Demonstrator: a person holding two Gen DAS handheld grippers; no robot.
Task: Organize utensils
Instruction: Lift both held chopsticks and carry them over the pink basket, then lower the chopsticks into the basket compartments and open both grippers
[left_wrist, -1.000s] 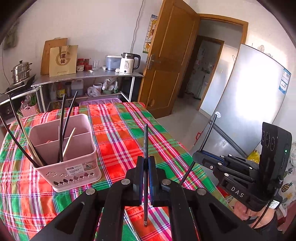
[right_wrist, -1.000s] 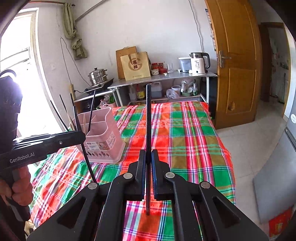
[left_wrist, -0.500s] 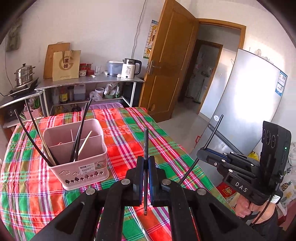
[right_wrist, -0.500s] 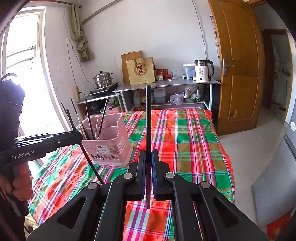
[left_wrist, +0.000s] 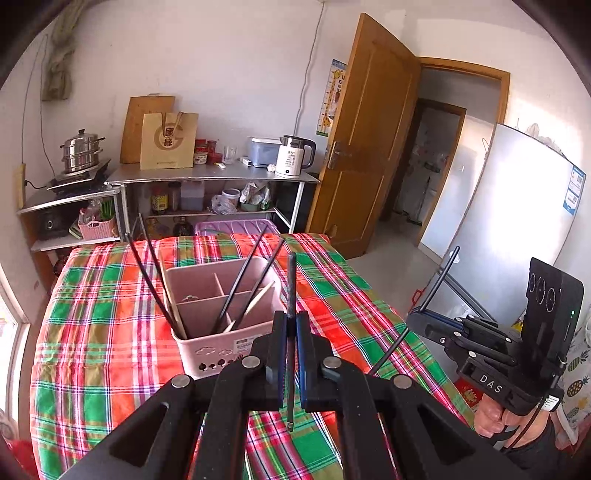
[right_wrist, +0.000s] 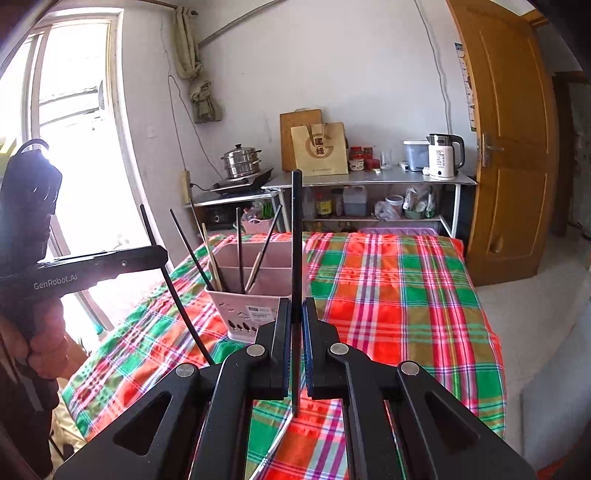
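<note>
The left gripper is clenched on one thin black chopstick, held upright between its black jaws with the tip poking out below them. The right gripper likewise pinches a second black chopstick, which stands vertical and rises well above the jaws. Both tools are held level above the near edge of the red, green and white plaid tablecloth, the right one off that table's right side, gripped in a hand from below.

Just beyond the left gripper sits the pink plastic utensil caddy with inner dividers, standing on the cloth. It holds four black chopsticks and about three pale wooden ones, all leaning outward; the exact count of wooden ones is hard to tell.

Farther back stand a steel shelf table with a white electric kettle, a brown paper bag and a steel steamer pot; an open wooden door is at right.
</note>
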